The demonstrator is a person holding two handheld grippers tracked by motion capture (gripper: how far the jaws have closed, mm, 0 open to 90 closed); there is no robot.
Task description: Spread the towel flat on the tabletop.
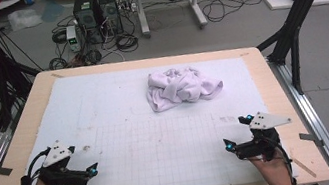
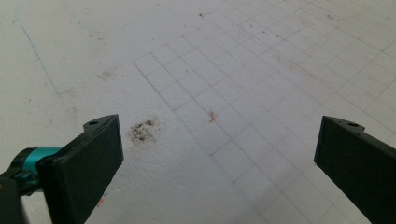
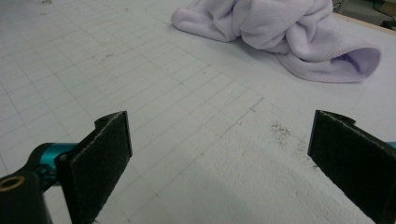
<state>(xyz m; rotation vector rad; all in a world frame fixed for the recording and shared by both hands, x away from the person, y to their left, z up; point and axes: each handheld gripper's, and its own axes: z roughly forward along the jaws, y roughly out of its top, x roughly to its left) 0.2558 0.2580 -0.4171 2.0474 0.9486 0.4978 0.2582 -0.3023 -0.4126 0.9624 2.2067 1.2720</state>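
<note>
From the high view, a crumpled lilac towel (image 1: 182, 86) lies on the far half of the white tabletop (image 1: 123, 130), its long axis running left to right, well apart from both grippers. The left gripper (image 1: 84, 160) and right gripper (image 1: 236, 131) rest near the front edge, fingers spread and empty. In the left gripper view, open fingers (image 2: 98, 154) frame bare gridded mat. In the right gripper view, the towel (image 3: 280, 32) sits ahead, beyond the open fingers (image 3: 105, 149), a folded end pointing right.
</note>
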